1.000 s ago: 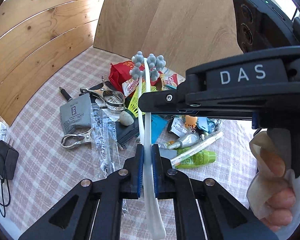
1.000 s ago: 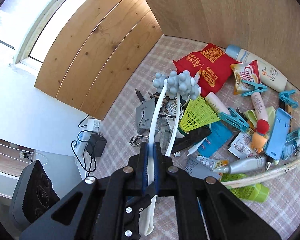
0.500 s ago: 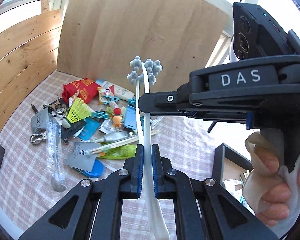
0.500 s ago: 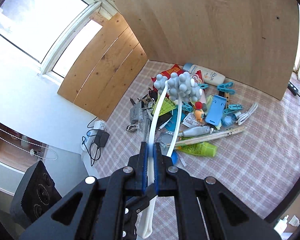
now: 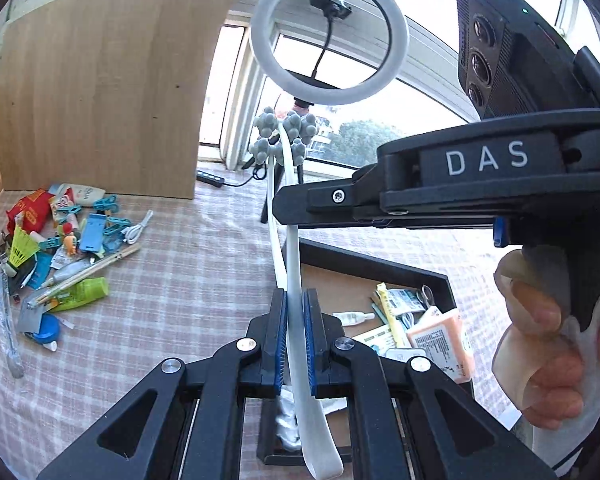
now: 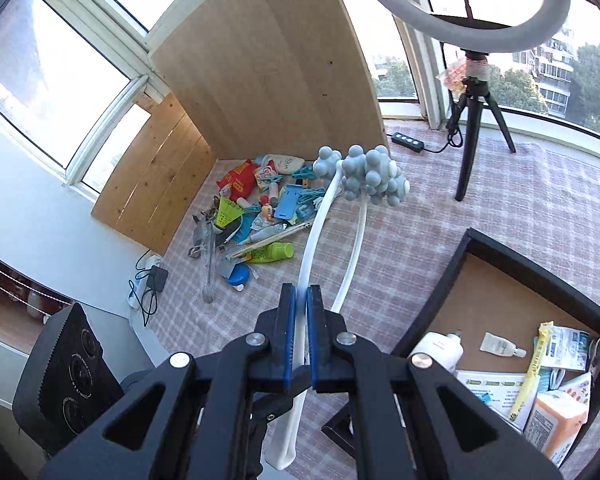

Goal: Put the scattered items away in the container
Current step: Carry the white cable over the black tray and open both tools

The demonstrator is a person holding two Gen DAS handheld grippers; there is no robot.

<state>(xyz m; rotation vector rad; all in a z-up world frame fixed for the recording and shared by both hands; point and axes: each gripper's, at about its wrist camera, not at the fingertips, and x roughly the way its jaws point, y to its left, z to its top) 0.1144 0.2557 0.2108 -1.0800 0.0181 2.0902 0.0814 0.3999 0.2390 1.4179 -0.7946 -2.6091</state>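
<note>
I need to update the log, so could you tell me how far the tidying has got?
Partly done. Several packets already lie in the black tray. The massager is held by both the left gripper and right gripper. The pile remains on the cloth.

Left tongs (image 5: 295, 336) clamped — right tongs (image 6: 298, 336) clamped, both angled downward; gloved hand (image 5: 556, 356) gripping handle.
</note>
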